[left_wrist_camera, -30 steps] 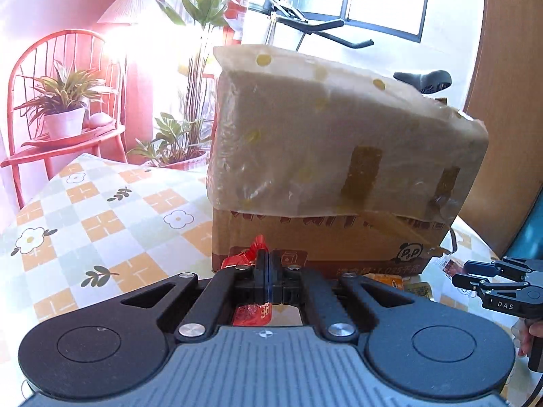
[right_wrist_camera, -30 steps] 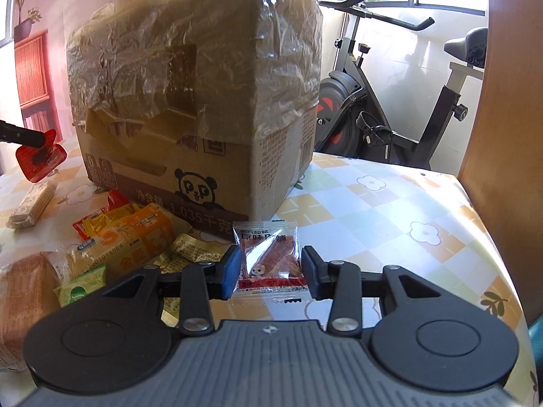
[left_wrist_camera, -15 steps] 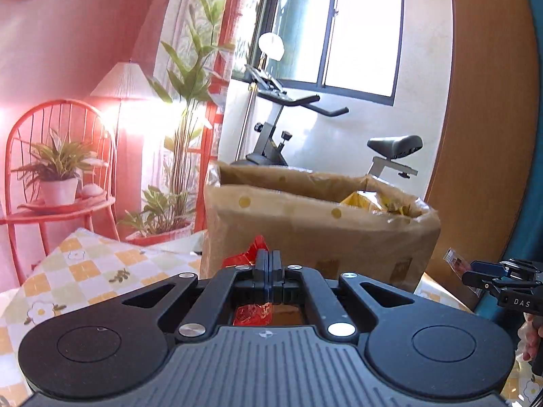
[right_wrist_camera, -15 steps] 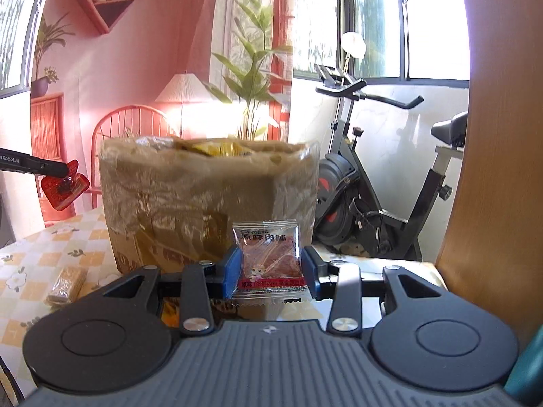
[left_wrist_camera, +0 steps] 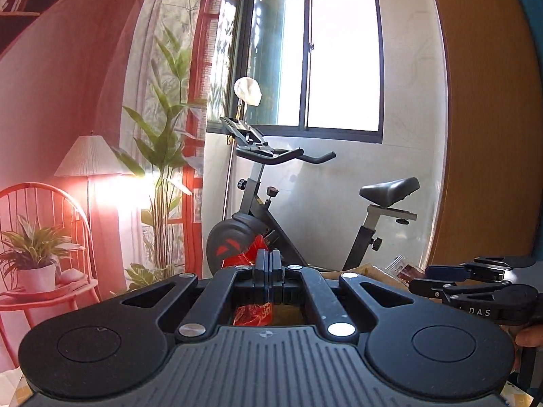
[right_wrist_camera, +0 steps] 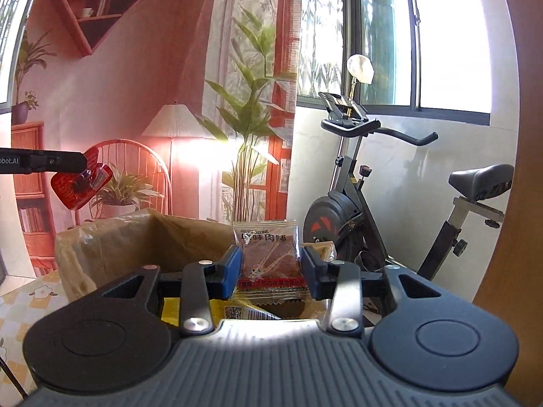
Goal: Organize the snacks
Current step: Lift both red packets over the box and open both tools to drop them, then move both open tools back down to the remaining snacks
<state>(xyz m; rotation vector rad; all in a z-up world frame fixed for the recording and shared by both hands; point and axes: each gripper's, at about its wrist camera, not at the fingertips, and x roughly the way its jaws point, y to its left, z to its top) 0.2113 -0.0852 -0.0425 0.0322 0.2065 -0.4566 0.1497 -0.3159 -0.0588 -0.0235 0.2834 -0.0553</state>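
Snack box: a brown cardboard box (right_wrist_camera: 142, 237), open at the top, lined with crinkled brownish plastic film; it sits just below and ahead of the right claw, and only a sliver of its rim shows past the left claw in the left wrist view.
Table: covered with a smooth checked cloth (right_wrist_camera: 30, 302) of cream, pale green and orange squares with white flowers, low to the left of the right claw.
Exercise bike: black metal frame (left_wrist_camera: 271, 224) with curved handlebars and a padded saddle, standing beyond both claws against a white wall.
Left claw: its two flat black fingers (left_wrist_camera: 268, 264) are pressed together, pinching a red snack.
Right claw: its blue-padded fingers (right_wrist_camera: 271, 268) stand a packet's width apart and press on both side edges of a brown snack.
Brown snack: a flat square packet (right_wrist_camera: 269, 257) of clear glossy film with crimped edges, showing a dark reddish-brown slab inside, printed characters on top and a red strip at the bottom; it stands upright between the right claw's pads, above the box's open top.
Red snack: a small, shiny, crumpled red wrapper (right_wrist_camera: 79, 186) with a rounded outline, held at the tip of the left claw, up in the air to the left of the box; in the left wrist view it pokes out above and below the shut fingers (left_wrist_camera: 253, 313).
Yellow packets: glossy yellow wrappers (right_wrist_camera: 237, 310) with a printed code, lying inside the box right beneath the right claw.
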